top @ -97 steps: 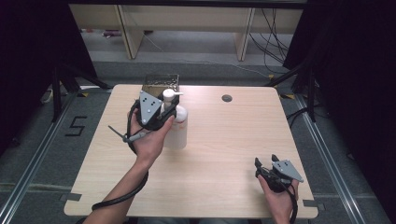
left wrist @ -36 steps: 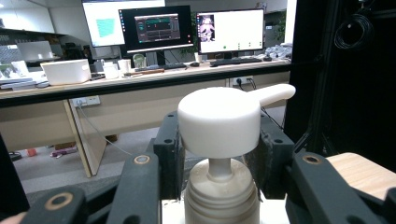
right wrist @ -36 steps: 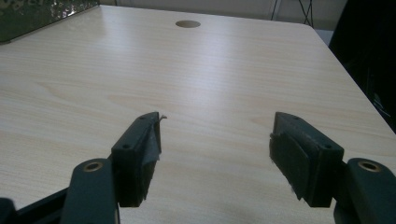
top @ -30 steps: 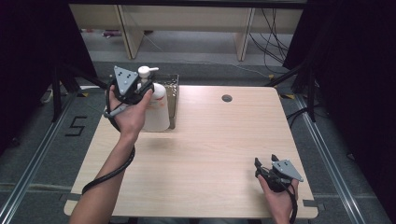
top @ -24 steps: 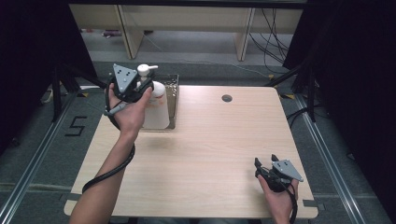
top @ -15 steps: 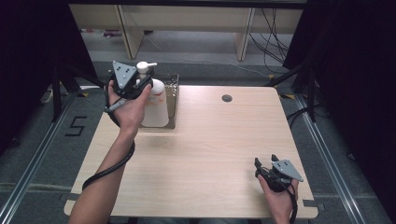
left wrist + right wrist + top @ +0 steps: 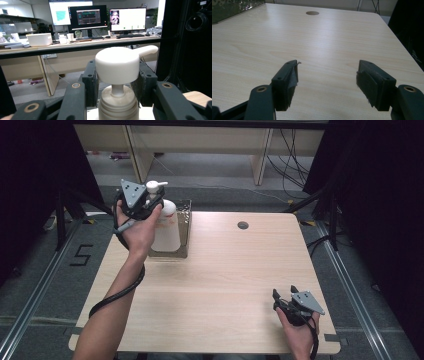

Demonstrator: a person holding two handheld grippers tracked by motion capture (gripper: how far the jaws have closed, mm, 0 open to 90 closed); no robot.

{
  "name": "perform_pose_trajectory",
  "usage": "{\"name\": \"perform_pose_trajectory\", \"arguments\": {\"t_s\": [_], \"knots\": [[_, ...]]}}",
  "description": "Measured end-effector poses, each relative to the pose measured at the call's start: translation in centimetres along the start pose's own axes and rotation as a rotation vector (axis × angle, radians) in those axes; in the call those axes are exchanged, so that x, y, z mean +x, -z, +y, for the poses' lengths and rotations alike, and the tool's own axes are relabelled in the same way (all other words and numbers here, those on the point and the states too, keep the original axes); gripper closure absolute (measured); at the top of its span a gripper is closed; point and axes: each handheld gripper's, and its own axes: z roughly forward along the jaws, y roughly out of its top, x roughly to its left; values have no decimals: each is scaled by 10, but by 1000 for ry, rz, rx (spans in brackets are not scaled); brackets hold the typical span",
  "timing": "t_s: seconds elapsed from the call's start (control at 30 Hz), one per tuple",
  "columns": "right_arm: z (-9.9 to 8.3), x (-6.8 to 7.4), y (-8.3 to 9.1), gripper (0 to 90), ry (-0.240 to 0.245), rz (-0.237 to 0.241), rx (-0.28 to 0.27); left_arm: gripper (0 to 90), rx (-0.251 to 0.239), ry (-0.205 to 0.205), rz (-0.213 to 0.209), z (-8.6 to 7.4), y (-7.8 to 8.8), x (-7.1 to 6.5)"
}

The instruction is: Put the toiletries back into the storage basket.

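At the far left corner of the wooden table [image 7: 220,285], a white pump bottle [image 7: 166,227] is seen held upright by the left gripper [image 7: 150,205], its base lowered into a wire basket [image 7: 186,227] that stands at the table's far edge. From the left gripper view, the two black jaws are shown pinching the bottle's neck just under the pump head [image 7: 117,65], one pad pressed against each side, with the spout turned to the right of that view. The bottle's ribbed collar [image 7: 118,105] is visible between the jaw arms below the pump head. Near the table's front right corner, the right gripper [image 7: 285,296] is held low over the bare wood, well apart from the bottle. Its jaws are shown spread wide in the right gripper view, with nothing between the pads [image 7: 289,80]. A round cable hole [image 7: 243,225] is marked in the far tabletop, to the right of the basket.
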Motion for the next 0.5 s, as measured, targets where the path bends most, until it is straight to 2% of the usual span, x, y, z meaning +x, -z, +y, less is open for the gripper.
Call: {"name": "perform_pose_trajectory", "arguments": {"t_s": [0.03,0.3,0.33,0.43,0.5], "knots": [[0,0,0,341,-2,0,4,592,-6,-10,-5,0,-2,1],[0,0,1,341,-4,0,5,592,1,-10,-5,0,-12,2],[0,1,1,341,-23,-7,4,592,-1,-9,-4,0,-13,2],[0,1,1,341,-21,-6,8,592,4,-5,-5,0,-19,4],[1,0,1,340,0,-7,18,592,5,-6,-6,0,-22,5]]}}
